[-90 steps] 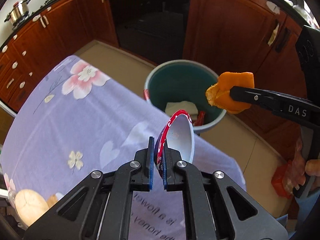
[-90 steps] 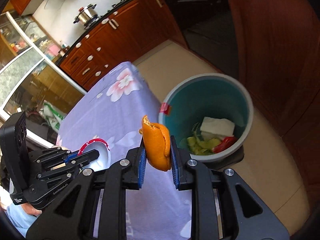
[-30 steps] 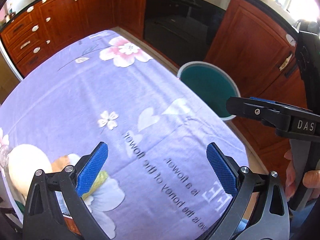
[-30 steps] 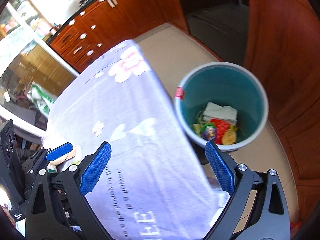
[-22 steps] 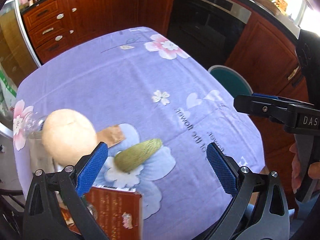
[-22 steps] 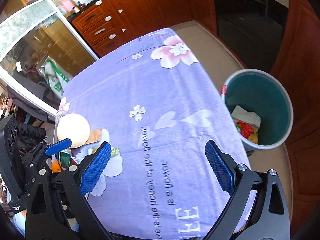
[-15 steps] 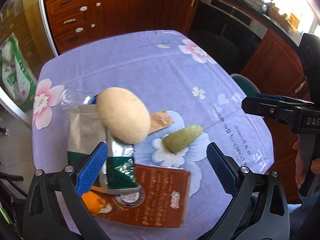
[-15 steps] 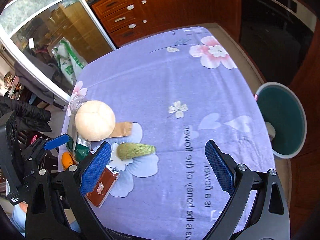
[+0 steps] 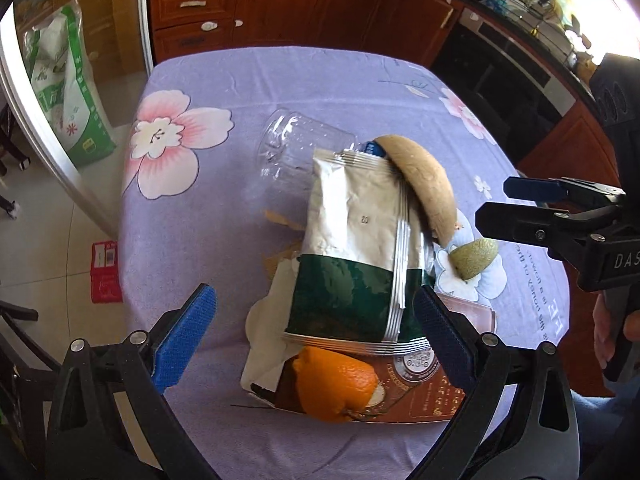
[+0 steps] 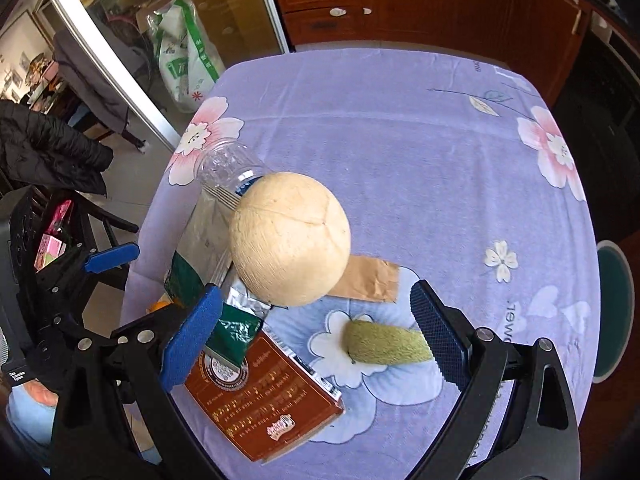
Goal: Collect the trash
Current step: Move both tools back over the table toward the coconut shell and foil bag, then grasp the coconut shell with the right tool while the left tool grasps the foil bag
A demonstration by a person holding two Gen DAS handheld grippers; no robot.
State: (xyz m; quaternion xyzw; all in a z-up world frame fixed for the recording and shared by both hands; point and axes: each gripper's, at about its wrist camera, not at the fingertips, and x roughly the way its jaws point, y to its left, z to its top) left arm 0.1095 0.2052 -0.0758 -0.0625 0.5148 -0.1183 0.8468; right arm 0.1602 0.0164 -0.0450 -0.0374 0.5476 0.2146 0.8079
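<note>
Blue ribbed pads spread wide on both tools, and we hold nothing: our left gripper [image 9: 312, 342] gapes over the heap, our right gripper [image 10: 316, 336] likewise, jaws far apart with nothing between them. Under the left one we see a crinkled foil pouch [image 9: 360, 240], silver above and dark green below, lying on a flat brown carton [image 10: 264, 396] with printed seals. An orange peel [image 9: 334, 386] (pebbled and glossy) sits on the carton's near edge. Between our right pads lies a fuzzy green rind piece [image 10: 384, 346], wedge-shaped, just beside the carton. Beyond it stands a big pale coconut [image 10: 290, 238], round and fibrous, touching the pouch, with a scrap of brown paper [image 10: 370, 276] at its foot. A clear plastic cup [image 9: 296, 148] lies tipped on its side behind the pouch. All this rests on a lilac tablecloth [image 10: 400, 128] with pink blossoms, white hearts and printed lettering. Off the right edge, the teal bin [image 10: 612, 308] stands on the floor, well apart from the heap. Around us, red-brown wooden cabinets [image 9: 280, 0], a black oven [image 9: 516, 60], a glass door [image 10: 152, 20] and a green-and-white sack [image 9: 64, 92] behind it.
</note>
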